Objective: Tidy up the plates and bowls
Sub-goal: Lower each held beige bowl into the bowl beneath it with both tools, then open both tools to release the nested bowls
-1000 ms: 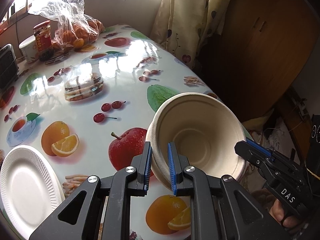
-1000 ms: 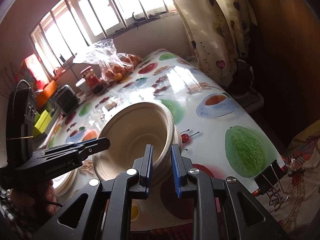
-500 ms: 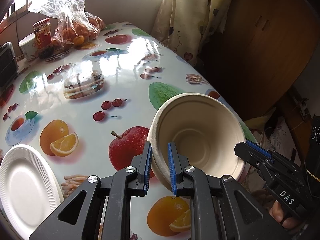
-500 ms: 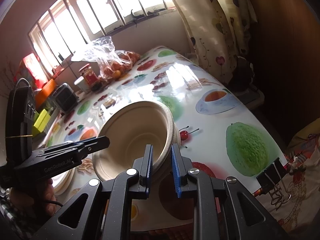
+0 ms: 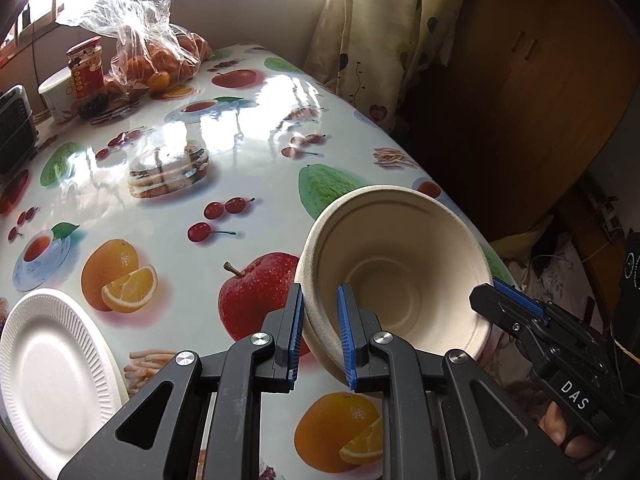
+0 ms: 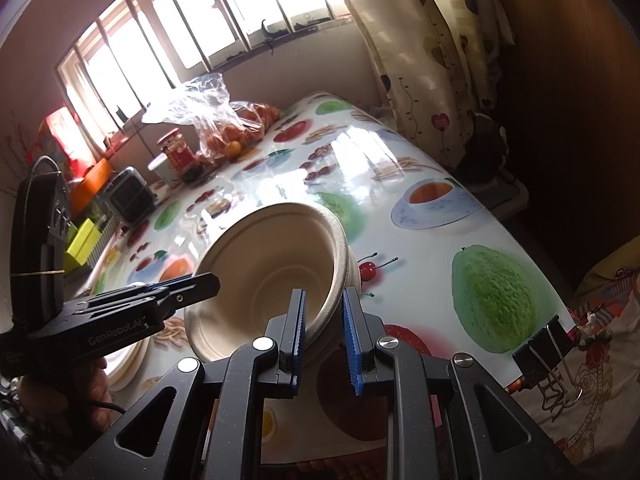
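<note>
Bowl (image 5: 394, 276) tilted near table (image 5: 248, 120) edge, rim clamped by both grippers

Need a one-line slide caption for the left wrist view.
Left gripper and right gripper pinch opposite rims of a beige paper bowl, held tilted over the fruit-print tablecloth, white paper plate alongside.

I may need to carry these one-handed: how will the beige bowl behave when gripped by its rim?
The bowl looks like thin moulded pulp, so probably light. Both the left gripper and right gripper pinch opposite rims, holding it tilted; one grip might let it flex or swing. The matte surface likely resists slipping.
</note>
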`<state>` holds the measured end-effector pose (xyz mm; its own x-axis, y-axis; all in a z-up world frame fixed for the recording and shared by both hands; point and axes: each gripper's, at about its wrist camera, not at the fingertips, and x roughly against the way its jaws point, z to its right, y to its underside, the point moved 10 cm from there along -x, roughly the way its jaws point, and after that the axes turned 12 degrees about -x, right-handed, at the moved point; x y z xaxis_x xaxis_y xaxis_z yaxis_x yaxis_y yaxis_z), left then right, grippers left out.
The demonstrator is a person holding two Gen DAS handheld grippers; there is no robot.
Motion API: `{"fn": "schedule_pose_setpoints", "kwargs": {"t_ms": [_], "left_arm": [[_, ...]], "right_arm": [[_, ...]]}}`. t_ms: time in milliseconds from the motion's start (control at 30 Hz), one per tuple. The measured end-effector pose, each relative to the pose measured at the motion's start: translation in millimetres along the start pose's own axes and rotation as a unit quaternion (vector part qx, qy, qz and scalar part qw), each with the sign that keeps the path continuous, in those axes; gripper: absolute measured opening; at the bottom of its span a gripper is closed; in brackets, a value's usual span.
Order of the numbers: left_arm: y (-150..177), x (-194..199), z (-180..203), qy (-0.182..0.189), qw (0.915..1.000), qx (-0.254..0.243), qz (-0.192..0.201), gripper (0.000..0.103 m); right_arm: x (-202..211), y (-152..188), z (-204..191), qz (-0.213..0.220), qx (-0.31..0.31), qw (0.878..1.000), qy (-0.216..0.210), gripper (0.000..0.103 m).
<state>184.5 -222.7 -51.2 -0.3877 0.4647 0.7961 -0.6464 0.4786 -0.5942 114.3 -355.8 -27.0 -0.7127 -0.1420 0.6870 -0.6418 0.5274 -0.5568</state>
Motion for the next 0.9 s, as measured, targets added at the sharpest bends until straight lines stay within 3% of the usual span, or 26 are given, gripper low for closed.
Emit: {"fn": "schedule_pose_setpoints", "kwargs": {"t_ms": [900], "left_arm": [[-0.5,-1.8,3.1,-0.002,1.0,-0.004,0.0,0.026]], "right_arm": [[-5.2,0.7,3.5,-0.001,0.009,1.0,0.006,0.025]]}}
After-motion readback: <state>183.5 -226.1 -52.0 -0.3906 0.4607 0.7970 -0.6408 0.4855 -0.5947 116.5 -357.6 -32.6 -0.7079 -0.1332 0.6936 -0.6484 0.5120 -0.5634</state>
